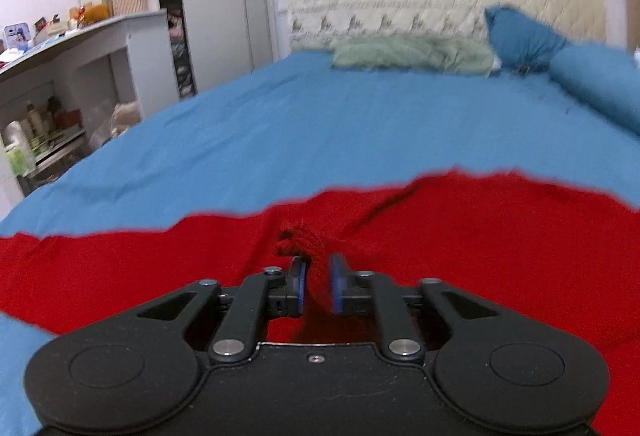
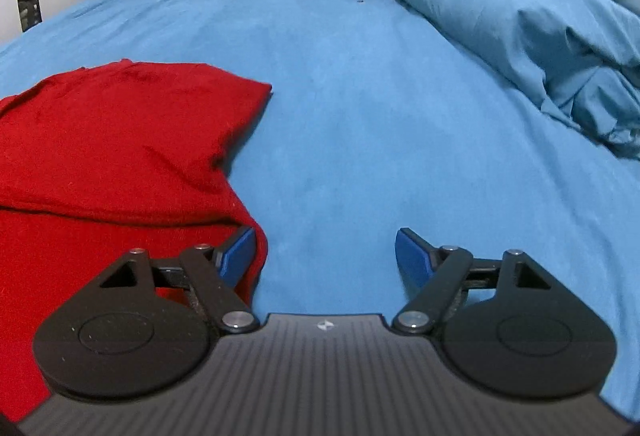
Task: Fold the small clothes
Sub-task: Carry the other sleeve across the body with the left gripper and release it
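Observation:
A red knit garment (image 1: 460,236) lies spread on the blue bedsheet (image 1: 320,124). My left gripper (image 1: 317,278) is shut on a bunched fold of the red garment, with cloth pinched between its blue pads. In the right wrist view the red garment (image 2: 112,140) lies at the left, partly folded over itself. My right gripper (image 2: 325,254) is open and empty, low over the sheet (image 2: 360,116), with its left fingertip (image 2: 238,252) next to the garment's right edge.
A green pillow (image 1: 412,54) and a blue pillow (image 1: 520,36) lie at the headboard. A rolled blue duvet (image 2: 520,48) lies along the right side. A white desk with clutter (image 1: 80,48) stands left of the bed.

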Available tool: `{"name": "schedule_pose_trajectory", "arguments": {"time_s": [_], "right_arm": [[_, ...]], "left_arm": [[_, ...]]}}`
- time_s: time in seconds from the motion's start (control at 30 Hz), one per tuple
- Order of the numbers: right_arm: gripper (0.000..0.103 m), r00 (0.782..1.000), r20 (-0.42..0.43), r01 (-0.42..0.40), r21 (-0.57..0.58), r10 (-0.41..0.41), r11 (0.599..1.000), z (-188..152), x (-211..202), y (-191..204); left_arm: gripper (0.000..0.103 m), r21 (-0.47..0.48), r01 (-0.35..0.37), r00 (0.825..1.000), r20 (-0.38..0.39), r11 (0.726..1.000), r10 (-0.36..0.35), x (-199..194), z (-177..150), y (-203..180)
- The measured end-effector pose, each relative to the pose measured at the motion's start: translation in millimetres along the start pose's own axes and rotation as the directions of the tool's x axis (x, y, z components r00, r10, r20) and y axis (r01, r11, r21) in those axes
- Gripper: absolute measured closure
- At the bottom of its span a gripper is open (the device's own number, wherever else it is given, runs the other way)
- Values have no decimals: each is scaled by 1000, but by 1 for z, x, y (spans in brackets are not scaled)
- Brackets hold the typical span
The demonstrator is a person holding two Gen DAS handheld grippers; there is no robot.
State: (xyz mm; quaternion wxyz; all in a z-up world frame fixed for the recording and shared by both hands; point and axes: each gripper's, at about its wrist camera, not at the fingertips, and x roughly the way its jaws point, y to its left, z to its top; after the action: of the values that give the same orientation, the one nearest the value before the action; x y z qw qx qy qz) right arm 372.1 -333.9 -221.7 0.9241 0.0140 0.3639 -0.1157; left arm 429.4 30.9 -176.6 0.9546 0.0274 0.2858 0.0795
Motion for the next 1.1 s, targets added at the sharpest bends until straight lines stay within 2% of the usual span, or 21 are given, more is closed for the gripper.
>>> {"name": "schedule_pose_trajectory", "arguments": {"time_s": [0.07, 0.13, 0.17, 0.23, 0.33, 0.4, 0.47, 0.5, 0.57, 0.6, 0.63, 0.67, 0.7, 0.77, 0.8, 0.87, 0.9, 0.93, 1.0, 1.1], "right_arm": [[11, 1000, -3, -5, -12, 5, 1000, 2, -1, 0], [10, 1000, 7, -2, -30, 2, 1000, 6, -8, 2], [10, 1000, 21, -9, -35, 9, 999, 8, -14, 1], [9, 996, 64, -63, -37, 65, 997, 14, -27, 1], [8, 982, 106, -151, -63, 157, 987, 25, -34, 15], [8, 972, 115, -195, -106, 206, 975, 32, -33, 31], [8, 970, 118, -195, -141, 212, 971, 36, -30, 45], [8, 969, 117, -201, -150, 219, 968, 38, -29, 51], [8, 964, 117, -221, -141, 238, 965, 39, -27, 57], [8, 963, 117, -229, -134, 245, 964, 40, -26, 58], [8, 962, 116, -234, -128, 249, 964, 40, -26, 60], [8, 961, 114, -237, -123, 250, 964, 39, -25, 60], [8, 961, 111, -238, -122, 252, 964, 39, -24, 62], [8, 961, 107, -241, -122, 254, 963, 37, -22, 63], [8, 961, 105, -244, -124, 257, 962, 37, -21, 64], [8, 958, 104, -253, -132, 267, 959, 38, -18, 65], [8, 957, 101, -258, -138, 273, 956, 38, -16, 67], [8, 955, 97, -267, -142, 281, 953, 38, -13, 69], [8, 948, 88, -292, -140, 306, 946, 40, -4, 73], [8, 943, 69, -319, -104, 326, 942, 38, 14, 74]], "left_arm": [[73, 14, -45, 999, -26, 999, 45, -3, -8, 5], [59, 16, -75, 996, -39, 997, 76, -10, -14, 13], [55, 14, -76, 996, -43, 997, 76, -16, -16, 17], [43, 35, -71, 997, -39, 997, 73, -23, -17, 17], [32, 77, -51, 999, -14, 996, 53, -22, -14, 12], [31, 76, -30, 1000, -5, 997, 31, -12, -7, 11], [32, 54, 0, 1000, -29, 999, 2, 9, 4, 13], [32, 29, 8, 999, -45, 1000, -7, 21, 7, 16], [44, -27, 47, 994, -102, 999, -50, 44, 11, 22], [70, -51, 63, 989, -131, 997, -69, 53, 11, 24], [82, -73, 81, 985, -147, 994, -91, 59, 11, 26], [83, -77, 80, 988, -128, 994, -89, 58, 11, 26], [90, -52, 64, 993, -97, 997, -69, 53, 11, 23], [91, 27, -12, 1000, 10, 1000, 11, 38, 9, 14], [85, 48, -75, 996, 54, 996, 72, 33, 7, 10], [60, 56, -194, 978, 86, 980, 188, 26, 5, 8], [40, 27, -194, 978, 79, 981, 192, 22, 5, 9], [31, -5, -143, 986, 87, 990, 143, 15, 3, 11], [30, -11, 3, 994, 108, 1000, -1, 1, -2, 8], [28, 92, 112, 993, 29, 990, -115, 6, -7, -15]]}}
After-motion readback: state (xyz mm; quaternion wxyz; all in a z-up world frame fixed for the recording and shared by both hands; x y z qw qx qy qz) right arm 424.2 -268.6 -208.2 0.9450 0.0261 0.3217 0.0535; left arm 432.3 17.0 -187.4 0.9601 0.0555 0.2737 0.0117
